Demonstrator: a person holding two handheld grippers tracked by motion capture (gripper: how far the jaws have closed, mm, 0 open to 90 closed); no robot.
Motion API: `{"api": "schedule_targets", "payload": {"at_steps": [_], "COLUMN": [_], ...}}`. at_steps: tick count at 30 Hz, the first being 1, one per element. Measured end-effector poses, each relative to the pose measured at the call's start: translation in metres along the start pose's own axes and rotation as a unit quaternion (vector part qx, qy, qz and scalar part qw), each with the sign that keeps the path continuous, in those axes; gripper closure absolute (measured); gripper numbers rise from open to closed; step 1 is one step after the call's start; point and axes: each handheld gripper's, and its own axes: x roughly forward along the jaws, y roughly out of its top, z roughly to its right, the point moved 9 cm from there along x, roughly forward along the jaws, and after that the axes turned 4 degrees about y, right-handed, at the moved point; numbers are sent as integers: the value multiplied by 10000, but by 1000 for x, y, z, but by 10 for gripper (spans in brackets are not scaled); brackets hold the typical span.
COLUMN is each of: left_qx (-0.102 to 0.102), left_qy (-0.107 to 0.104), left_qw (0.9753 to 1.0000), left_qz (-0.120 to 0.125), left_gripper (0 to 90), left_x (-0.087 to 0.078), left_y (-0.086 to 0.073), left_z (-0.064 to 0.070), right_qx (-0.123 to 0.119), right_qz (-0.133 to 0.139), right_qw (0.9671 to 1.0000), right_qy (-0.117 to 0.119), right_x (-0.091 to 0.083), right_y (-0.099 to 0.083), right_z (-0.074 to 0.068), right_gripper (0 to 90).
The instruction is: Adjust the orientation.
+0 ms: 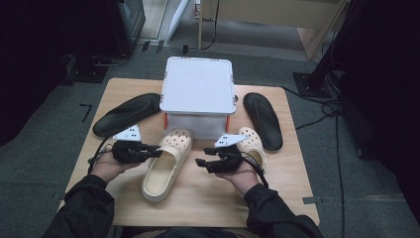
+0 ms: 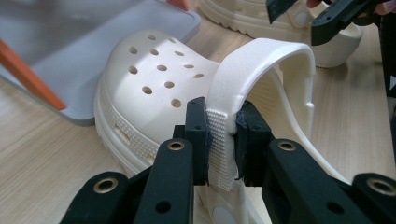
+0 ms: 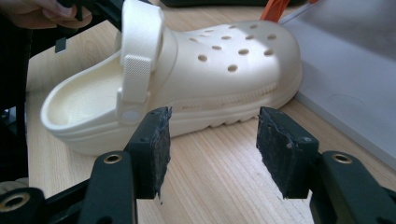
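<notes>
- Cream clog [image 2: 159,88]: matt moulded foam, smooth upper, ribbed strap [image 2: 219,140].
- Table [image 1: 198,193]: pale wood grain, satin finish.
- Box [image 1: 198,84]: smooth matt grey plastic.
- Right gripper [image 3: 212,149]: black plastic, rough worn pads [image 3: 275,149].
- Insoles [image 1: 262,119]: matt black.

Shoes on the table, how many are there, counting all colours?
4. A cream clog lies left of centre, its strap pinched by the left gripper; another cream clog behind the right hand; black slippers flank the white box. More could hide behind it.

Cream clog [image 1: 167,163] — upright, strap [image 2: 219,140] raised
</notes>
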Motion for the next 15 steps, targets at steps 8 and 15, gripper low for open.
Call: {"api": "schedule_targets", "payload": {"at_steps": [8, 15], "left_qx": [87, -215], "left_qy": [-178, -236], "left_qw": [9996, 9995], "left_qz": [-190, -64], "left_gripper": [780, 650], "left_x": [7, -1], "left_y": [-5, -4], "left_z": [14, 8], "right_qx": [-56, -89], "right_qz": [-98, -184], "right_qw": [9999, 9995], "right_qy": [110, 228], "right_x": [9, 17], "right_y": [-4, -7], "right_z": [-10, -17], "right_gripper": [456, 528]}}
